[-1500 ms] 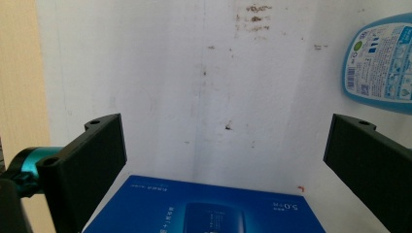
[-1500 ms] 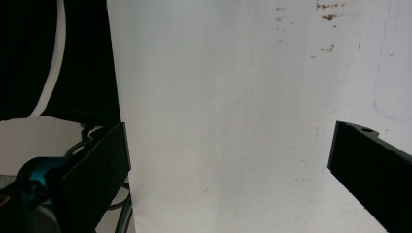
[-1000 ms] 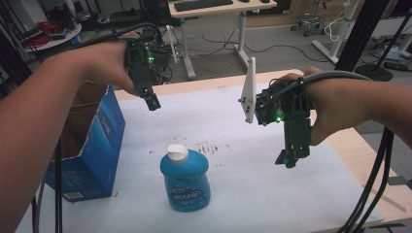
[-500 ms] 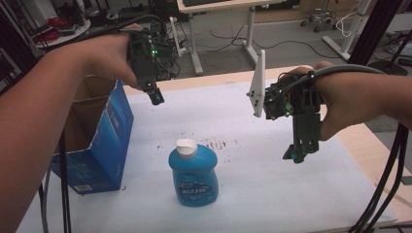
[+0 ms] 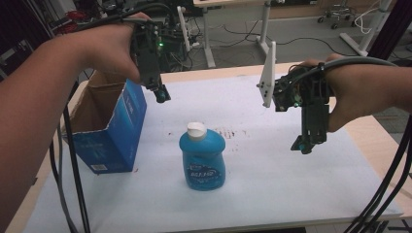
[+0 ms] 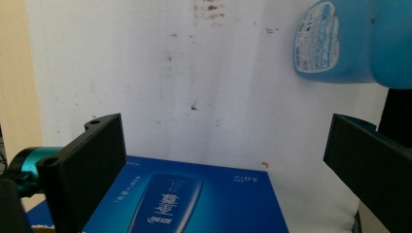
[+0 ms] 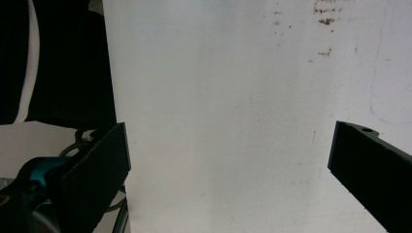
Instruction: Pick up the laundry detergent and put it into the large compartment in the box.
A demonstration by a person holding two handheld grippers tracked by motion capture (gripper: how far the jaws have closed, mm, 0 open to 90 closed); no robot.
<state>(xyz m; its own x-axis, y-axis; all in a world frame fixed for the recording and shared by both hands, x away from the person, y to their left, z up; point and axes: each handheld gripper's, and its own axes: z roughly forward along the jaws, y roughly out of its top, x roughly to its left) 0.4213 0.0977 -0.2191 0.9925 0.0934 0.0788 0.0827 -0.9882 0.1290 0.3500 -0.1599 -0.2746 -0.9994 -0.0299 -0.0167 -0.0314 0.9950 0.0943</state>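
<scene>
The blue bottle (image 5: 202,158) stands upright on the white mat (image 5: 252,116), near the middle of the table, with its white cap (image 5: 196,129) on top and a printed label on its front. In the left gripper view the bottle (image 6: 354,41) shows at the upper right, its label turned toward the camera, above and beyond the far jaw. Nothing holds or touches the bottle.

Left of the bottle, set a little apart from it, the blue carton (image 5: 109,127) stands with its top flaps open, showing the brown cardboard inside. Its printed blue face (image 6: 184,199) lies directly under the left gripper's camera, between the two jaws.

The left gripper (image 5: 161,92) hangs in the air above and to the left of the bottle, just over the carton's near upper corner, pointing down. Its jaws stand wide apart with nothing between them.

The right gripper (image 5: 304,144) hangs well to the right of the bottle, also pointing down at the mat. In the right gripper view its jaws are spread wide, with bare mat (image 7: 228,121) between them and a few brown specks (image 7: 325,22) farther up.
</scene>
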